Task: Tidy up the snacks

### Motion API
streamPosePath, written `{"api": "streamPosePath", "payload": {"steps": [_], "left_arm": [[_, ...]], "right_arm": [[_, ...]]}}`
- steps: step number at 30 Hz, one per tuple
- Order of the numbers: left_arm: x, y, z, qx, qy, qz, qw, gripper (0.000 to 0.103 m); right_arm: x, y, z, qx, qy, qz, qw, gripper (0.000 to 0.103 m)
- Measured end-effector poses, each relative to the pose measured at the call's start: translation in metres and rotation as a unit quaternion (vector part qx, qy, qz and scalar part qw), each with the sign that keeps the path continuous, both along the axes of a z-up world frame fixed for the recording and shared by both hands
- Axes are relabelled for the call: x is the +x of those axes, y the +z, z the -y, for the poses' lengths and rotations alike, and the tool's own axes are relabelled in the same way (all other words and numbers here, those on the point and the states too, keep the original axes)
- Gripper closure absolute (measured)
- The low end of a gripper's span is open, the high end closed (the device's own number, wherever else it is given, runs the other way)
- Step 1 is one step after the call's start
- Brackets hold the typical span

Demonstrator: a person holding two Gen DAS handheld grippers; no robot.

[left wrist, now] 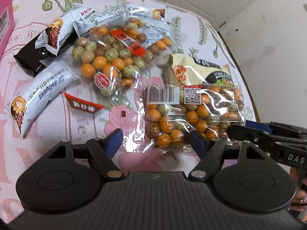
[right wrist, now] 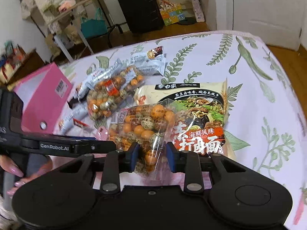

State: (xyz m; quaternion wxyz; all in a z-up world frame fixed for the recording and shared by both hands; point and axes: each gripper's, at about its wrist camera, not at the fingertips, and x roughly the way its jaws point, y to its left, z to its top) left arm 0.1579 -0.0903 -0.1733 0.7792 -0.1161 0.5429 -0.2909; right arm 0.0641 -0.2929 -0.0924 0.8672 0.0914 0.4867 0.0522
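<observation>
Right tongs (right wrist: pixel 151 156) pinch a crinkly clear bag of round nuts (right wrist: pixel 143 126); left tongs (left wrist: pixel 157 143) gape apart.

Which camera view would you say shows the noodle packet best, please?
The right wrist view: the noodle packet shows most of its printed front, beside the nearer bag of coated nuts. The left wrist view shows only its cream top edge behind that bag.

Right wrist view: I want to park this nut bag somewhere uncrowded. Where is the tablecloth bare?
Bare tablecloth lies right of the noodle packet, out to the table edge. Left is crowded: second nut bag, wafer bars, pink box.
</observation>
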Motion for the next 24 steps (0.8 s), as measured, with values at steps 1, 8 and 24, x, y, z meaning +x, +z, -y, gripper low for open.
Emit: {"api": "streamPosePath", "payload": {"steps": [1,8,24], "left_arm": [[-0.001,0.001,0.0,0.007,-0.001,-0.001,1.0,0.03],[-0.001,0.004,-0.004,0.043,0.025,0.047,0.9976,0.025],[-0.013,0.0,0.005,-0.001,0.007,0.065,0.9979,0.037]], "right_arm": [[-0.001,-0.001,0.0,-0.003,0.0,-0.005,1.0,0.068],[-0.01,-0.019,0.021,0.041,-0.019,-0.025,0.999,0.069],[-0.02,-0.041,0.053,0.162,-0.069,-0.007,0.984,0.069]]}}
